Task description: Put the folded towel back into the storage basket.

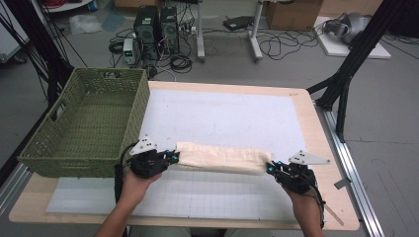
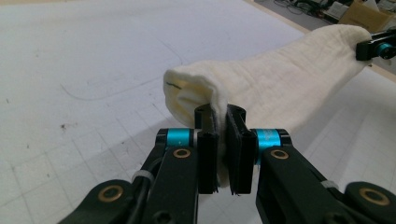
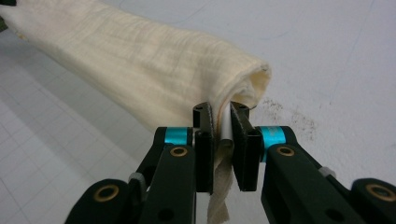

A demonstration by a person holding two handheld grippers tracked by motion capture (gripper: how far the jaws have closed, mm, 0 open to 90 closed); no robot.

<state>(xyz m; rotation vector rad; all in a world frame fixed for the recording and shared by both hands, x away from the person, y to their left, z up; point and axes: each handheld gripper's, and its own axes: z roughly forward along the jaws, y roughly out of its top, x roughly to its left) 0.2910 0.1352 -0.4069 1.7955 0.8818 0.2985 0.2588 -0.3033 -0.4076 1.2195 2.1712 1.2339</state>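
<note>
Cream-coloured woven cloth [image 1: 222, 158], folded into a long band, is stretched between the two grippers above the white gridded mat [image 1: 222, 123] near the front edge of the wooden table [image 1: 316, 128]. Its left end is pinched by the narrowly closed jaws of the left gripper [image 2: 223, 122], as is seen in the left gripper view, while its right end is clamped in the same way by the right gripper [image 3: 221, 122], with a strip of fabric hanging down between the pads. A green woven basket [image 1: 89, 123] is set on the table's left side, just beside the left gripper.
</note>
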